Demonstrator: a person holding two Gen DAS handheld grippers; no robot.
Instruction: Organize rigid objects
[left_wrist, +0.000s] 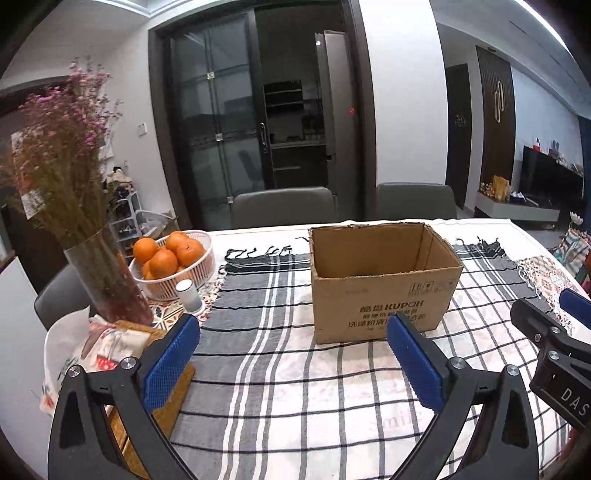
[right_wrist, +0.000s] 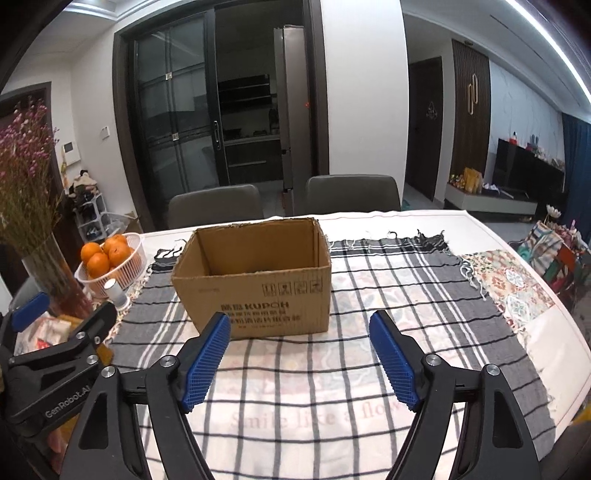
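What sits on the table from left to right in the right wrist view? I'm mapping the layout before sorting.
Vase of dried flowers → basket of oranges → cardboard box → floral patterned cloth.

Open checked cloth (right_wrist: 369, 295) is lying clear right of the cardboard box (right_wrist: 255, 284), which is blocking centre frame. At left, the orange basket (left_wrist: 173, 264), small white bottle (left_wrist: 188, 295) and flower vase (left_wrist: 107, 280) are crowding the passage.
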